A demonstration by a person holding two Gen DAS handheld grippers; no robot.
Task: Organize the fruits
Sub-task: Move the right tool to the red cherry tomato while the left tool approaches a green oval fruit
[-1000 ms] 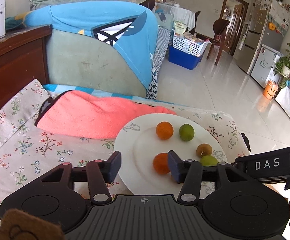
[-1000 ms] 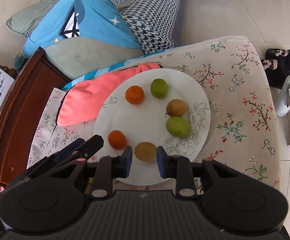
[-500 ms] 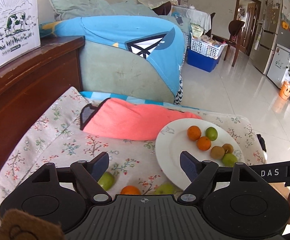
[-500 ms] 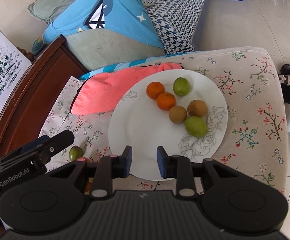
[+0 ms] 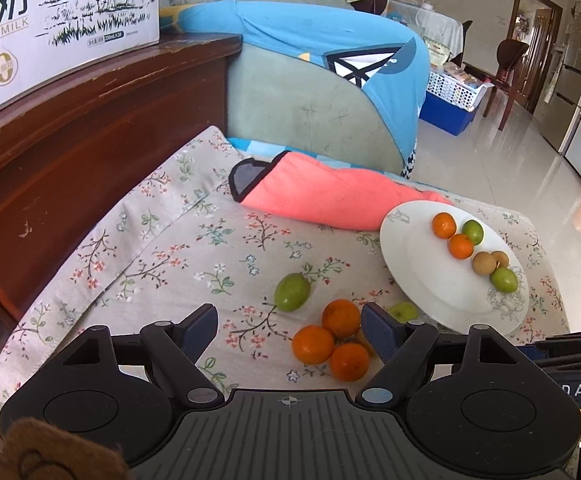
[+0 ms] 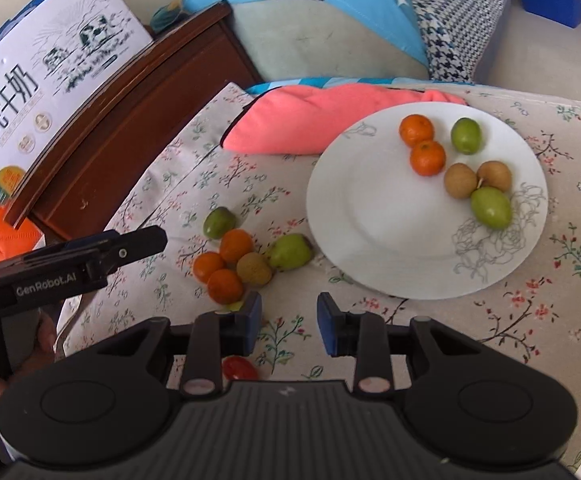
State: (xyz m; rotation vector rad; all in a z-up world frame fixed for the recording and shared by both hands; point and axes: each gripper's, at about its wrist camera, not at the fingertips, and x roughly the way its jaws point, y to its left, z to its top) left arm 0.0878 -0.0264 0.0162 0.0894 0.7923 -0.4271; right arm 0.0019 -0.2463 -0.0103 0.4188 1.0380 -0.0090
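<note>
Crowding the plate: loose fruit, pink cushion.

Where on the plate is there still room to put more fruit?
The plate is bare on its near and left side, from the rim by the pink towel round to the flower drawing. The far right is crowded: two oranges, two green fruits and two brown fruits sit bunched there. Both grippers' jaws are open and empty.

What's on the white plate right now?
On the white plate: two oranges, two green fruits and two brown fruits, clustered at its far side. Nothing hides them.
</note>
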